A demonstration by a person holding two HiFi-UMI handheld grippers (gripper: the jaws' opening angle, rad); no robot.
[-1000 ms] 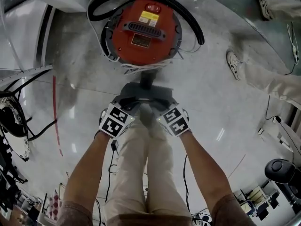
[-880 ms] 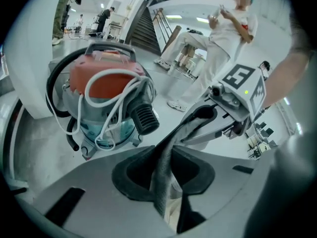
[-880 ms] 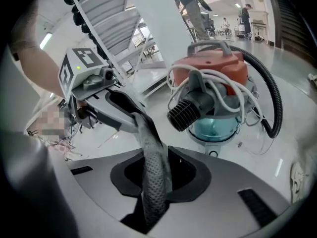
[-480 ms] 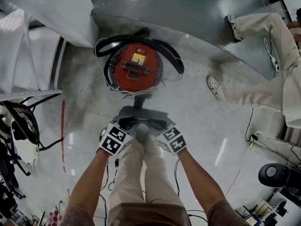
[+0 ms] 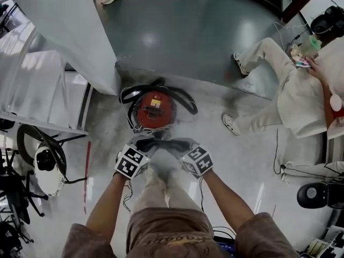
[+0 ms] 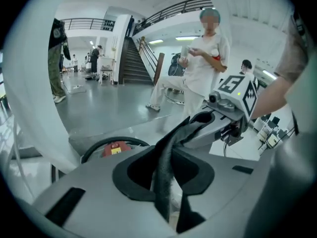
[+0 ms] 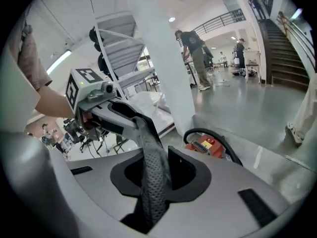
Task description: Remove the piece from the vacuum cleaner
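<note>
**Tongs clenching the grey piece**

Head view: the left tongs (image 5: 144, 145) and right tongs (image 5: 184, 146) are both clenching the grey piece (image 5: 171, 140), holding it on the person's side of the red vacuum cleaner (image 5: 155, 109), clear of it. Left gripper view: the piece is filling the foreground, with the cleaner sitting beyond it. Right gripper view: the cleaner is again showing past the piece's far edge.

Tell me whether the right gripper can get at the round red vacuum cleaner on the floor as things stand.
Probably not: the right gripper is shut on the dark perforated strip, shared with the left gripper, and the round red vacuum cleaner sits on the floor well below both.
</note>
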